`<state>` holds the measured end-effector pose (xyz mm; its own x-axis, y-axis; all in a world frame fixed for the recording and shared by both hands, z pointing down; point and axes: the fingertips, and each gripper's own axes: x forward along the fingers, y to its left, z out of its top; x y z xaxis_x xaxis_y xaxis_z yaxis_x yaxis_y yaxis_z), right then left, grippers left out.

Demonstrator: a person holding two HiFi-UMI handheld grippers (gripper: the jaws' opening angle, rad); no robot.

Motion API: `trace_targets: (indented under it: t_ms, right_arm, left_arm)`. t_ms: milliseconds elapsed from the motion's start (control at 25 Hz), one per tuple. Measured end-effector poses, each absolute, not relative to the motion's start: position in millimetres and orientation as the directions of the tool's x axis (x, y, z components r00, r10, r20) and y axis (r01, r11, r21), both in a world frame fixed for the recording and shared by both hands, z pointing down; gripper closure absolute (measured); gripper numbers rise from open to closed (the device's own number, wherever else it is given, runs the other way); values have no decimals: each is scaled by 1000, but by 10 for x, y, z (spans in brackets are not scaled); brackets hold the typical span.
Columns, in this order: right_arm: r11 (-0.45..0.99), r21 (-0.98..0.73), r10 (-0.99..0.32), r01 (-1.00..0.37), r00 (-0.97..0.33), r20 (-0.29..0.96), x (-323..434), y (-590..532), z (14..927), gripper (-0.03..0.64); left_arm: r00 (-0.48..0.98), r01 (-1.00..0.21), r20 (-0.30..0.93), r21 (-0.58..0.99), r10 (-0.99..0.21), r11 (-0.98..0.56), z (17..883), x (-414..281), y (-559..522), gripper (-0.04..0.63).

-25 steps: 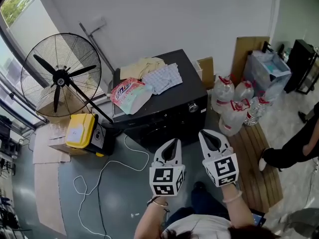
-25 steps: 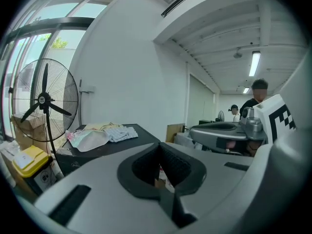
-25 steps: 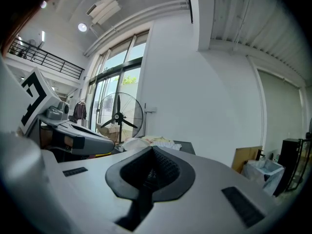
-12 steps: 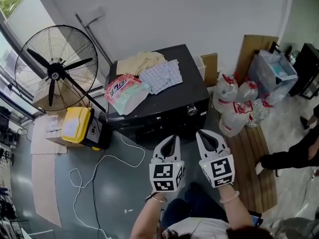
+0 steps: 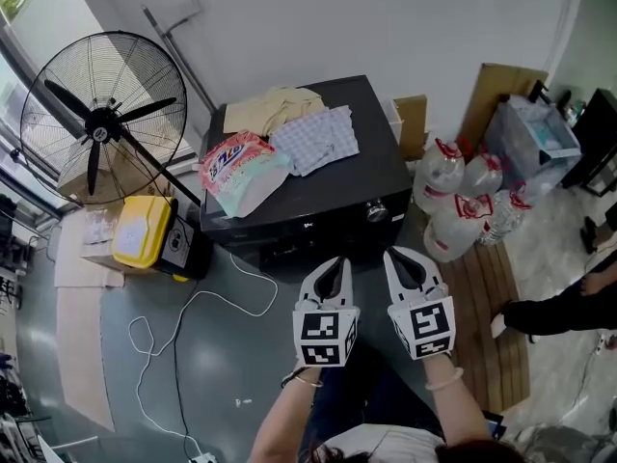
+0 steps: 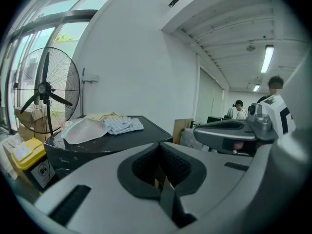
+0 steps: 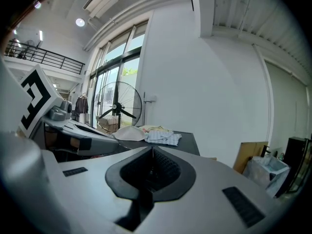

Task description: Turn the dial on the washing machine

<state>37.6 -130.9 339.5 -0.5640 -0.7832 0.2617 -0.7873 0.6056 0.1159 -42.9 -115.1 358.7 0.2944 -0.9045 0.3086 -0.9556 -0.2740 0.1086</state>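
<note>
Approach stage: dial untouched, whole turn left to do.
Left gripper (image 5: 334,264) and right gripper (image 5: 409,258), both clenched on nothing, hang short of the washing machine (image 5: 371,167); its dial (image 5: 376,210) sits front-right, apart from both.

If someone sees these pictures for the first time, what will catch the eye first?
First, the left gripper and right gripper, both closed, side by side low in the head view. Beyond them stands the black washing machine with cloths on top; a large fan stands at its left.
</note>
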Motion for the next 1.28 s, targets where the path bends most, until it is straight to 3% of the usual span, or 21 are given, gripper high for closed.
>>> trace_targets:
  t_ms: [920, 1280]
  right_arm:
    - [570, 128, -796, -811, -507, 330, 234, -2212, 3951, 586]
    - [574, 134, -789, -808, -503, 353, 246, -2397, 4193, 551]
  left_arm:
    - [367, -930, 382, 132, -848, -343, 4252, -563, -1889, 578]
    - [371, -928, 394, 138, -841, -345, 4486, -551, -1982, 578]
